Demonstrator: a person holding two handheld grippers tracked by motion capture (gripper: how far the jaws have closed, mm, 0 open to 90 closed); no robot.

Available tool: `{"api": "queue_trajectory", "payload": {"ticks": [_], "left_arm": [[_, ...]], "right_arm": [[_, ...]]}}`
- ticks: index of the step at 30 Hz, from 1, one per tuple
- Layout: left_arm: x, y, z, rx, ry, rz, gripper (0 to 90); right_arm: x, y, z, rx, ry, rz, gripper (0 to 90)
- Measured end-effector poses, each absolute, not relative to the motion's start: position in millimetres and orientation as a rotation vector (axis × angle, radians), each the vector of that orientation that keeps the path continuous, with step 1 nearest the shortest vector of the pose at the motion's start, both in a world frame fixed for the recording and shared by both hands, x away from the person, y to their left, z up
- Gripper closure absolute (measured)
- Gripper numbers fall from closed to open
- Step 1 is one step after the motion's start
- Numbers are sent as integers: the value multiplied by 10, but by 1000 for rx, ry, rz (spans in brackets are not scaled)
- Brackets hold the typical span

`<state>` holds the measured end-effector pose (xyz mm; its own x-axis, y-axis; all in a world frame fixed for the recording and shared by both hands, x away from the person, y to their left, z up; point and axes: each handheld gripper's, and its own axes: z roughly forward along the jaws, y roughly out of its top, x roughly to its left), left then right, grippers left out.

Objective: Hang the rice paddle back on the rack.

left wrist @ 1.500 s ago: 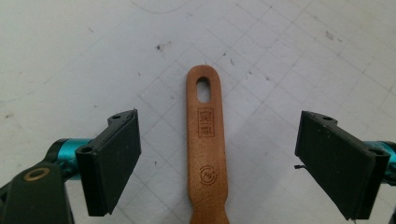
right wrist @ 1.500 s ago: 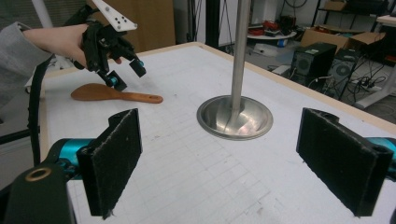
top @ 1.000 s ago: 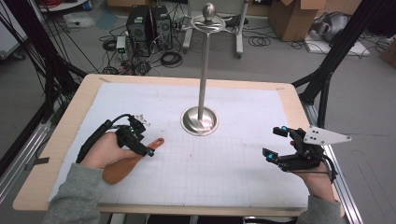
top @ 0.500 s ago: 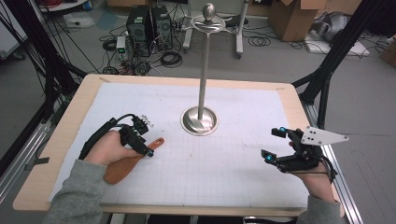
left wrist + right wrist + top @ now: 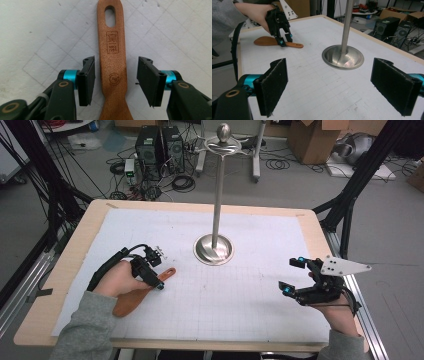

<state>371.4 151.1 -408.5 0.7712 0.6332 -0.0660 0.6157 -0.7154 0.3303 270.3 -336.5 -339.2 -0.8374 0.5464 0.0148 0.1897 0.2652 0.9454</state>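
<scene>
Left tongs (image 5: 113,82) closing astride wooden spatula (image 5: 112,62) handle on counter (image 5: 90,230), not yet gripping. Right tongs (image 5: 339,85) apart, idle.

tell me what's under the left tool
A wooden spatula lies flat on the gridded mat, its handle between the left tool's closing jaws, gaps on both sides. The hand covers part of its blade from above.

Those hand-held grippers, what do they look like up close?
Both are black. The left gripper trails a black cable; the right gripper carries a grey three-cornered plate. Their flat black fingers sit on turquoise collars, with brass-coloured rivets behind. The person's sleeves are grey.
</scene>
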Motion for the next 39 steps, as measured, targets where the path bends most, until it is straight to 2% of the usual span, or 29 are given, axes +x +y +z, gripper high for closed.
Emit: {"api": "queue_trajectory", "payload": {"ticks": [16, 28, 39], "left_arm": [[3739, 1428, -4049, 2758, 943, 89, 630], [3753, 1433, -4051, 2757, 944, 83, 652], [3703, 1488, -3996, 2707, 959, 136, 653]], "right_arm": [[2708, -3352, -3401, 659, 2245, 1581, 130], [2707, -3345, -3409, 660, 2259, 1573, 130], [2712, -3334, -3414, 661, 2264, 1570, 130]]}}
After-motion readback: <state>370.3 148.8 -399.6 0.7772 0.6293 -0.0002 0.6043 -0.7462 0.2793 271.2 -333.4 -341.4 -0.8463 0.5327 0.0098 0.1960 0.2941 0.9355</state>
